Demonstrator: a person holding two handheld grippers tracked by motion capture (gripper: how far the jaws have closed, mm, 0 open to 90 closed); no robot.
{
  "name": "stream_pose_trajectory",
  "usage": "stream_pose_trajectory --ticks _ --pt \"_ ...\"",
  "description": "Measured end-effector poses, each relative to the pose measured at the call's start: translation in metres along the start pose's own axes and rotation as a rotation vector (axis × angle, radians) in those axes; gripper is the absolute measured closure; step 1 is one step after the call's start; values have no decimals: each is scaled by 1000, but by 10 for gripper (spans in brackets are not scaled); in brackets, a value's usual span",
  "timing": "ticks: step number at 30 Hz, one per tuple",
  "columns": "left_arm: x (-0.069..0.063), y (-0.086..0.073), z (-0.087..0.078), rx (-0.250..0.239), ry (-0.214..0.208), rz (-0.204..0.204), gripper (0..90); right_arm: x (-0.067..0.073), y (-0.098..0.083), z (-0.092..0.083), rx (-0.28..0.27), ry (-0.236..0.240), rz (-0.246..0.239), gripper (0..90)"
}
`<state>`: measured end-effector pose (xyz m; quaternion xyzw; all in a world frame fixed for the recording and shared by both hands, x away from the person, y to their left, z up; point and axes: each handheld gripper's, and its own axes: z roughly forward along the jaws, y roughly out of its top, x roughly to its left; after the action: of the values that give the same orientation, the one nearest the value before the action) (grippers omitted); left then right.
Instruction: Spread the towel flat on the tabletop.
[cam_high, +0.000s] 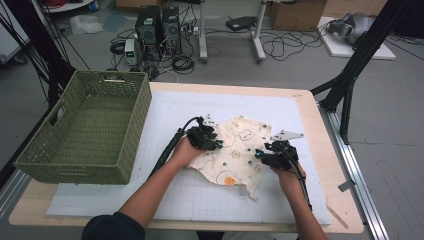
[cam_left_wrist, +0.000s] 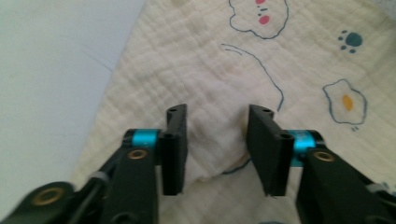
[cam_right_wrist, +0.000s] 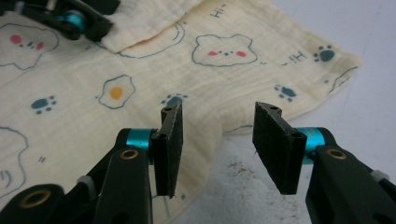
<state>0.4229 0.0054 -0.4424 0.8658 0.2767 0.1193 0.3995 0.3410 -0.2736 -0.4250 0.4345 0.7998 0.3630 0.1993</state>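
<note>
A cream cloth printed with bears, eggs and paw marks lies rumpled on the white mat, with one edge folded over. My left gripper rests on the cloth's left part. In the left gripper view its jaws stand apart, with a raised ridge of the cloth between them. My right gripper is at the cloth's right edge. It is open, one jaw over the cloth and the other over the mat. The left gripper shows at the top left of the right gripper view.
A green woven basket stands on the table's left side. The white gridded mat covers most of the wooden table. Computers, cables and black stand legs are on the floor beyond the table.
</note>
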Motion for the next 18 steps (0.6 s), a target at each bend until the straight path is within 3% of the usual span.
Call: stream_pose_trajectory --ticks 1,2,5,6,9,11,13,16,17,18 --pt "1 1 0 3 14 2 804 1 -2 0 -6 6 3 527" --pt "2 2 0 -3 13 -5 841 1 -4 0 -6 15 11 527" --pt "13 2 -5 -61 -17 -95 857 2 -8 -1 -18 27 26 527" --pt "19 2 -8 -97 -26 -146 857 2 -8 -1 -17 29 28 527" --pt "37 0 -19 -182 0 -272 847 4 -9 -1 -18 34 24 527" --pt "45 -2 -25 -192 57 -265 830 4 -10 0 -16 35 23 527" --pt "56 -5 -31 -186 137 -284 847 5 -10 2 -13 35 24 527" --pt "75 -12 -41 -199 271 -367 852 7 -10 4 -7 35 20 526" --pt "80 -14 -46 -211 312 -394 821 8 -11 4 -4 37 20 521" --pt "84 -15 -49 -228 311 -428 706 9 -11 5 -5 39 19 511"
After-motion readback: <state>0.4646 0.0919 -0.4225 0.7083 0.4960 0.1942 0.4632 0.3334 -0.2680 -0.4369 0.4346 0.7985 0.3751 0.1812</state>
